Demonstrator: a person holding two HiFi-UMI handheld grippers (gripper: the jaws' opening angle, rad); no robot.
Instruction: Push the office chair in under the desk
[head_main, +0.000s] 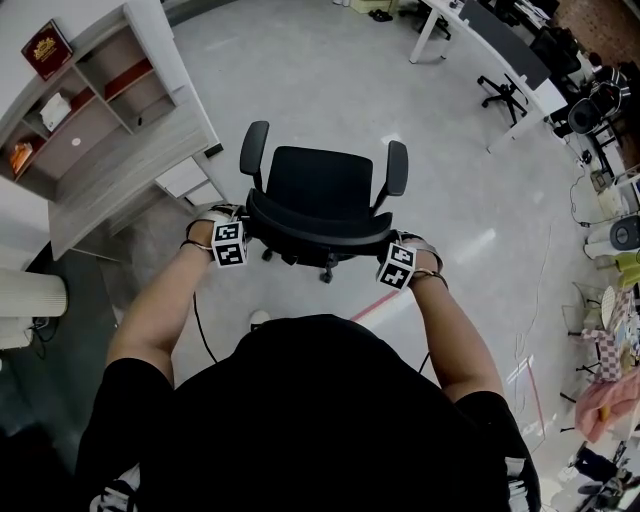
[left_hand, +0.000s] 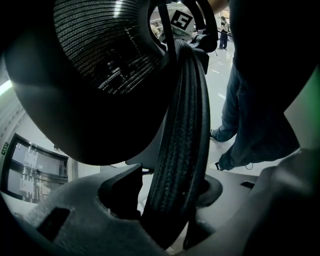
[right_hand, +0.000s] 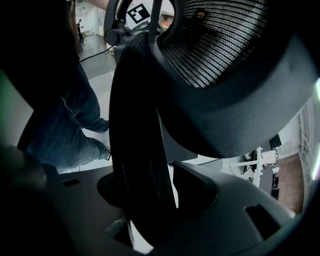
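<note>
A black office chair (head_main: 318, 185) with two armrests stands on the pale floor just ahead of me, its seat facing away. I stand behind its backrest (head_main: 300, 228), which curves across below the seat. My left gripper (head_main: 238, 218) sits on the backrest's left top corner and my right gripper (head_main: 397, 243) on its right top corner. In the left gripper view the ribbed backrest rim (left_hand: 182, 130) fills the gap of the left gripper (left_hand: 170, 210), both jaws against it. The right gripper view shows the same: the rim (right_hand: 135, 125) is clamped in the right gripper (right_hand: 150, 200).
A grey shelf unit (head_main: 110, 120) stands at the left. White desks (head_main: 500, 50) with other office chairs (head_main: 505, 95) run along the far right. A red tape line (head_main: 375, 305) marks the floor by my feet. Clutter lines the right edge (head_main: 610, 330).
</note>
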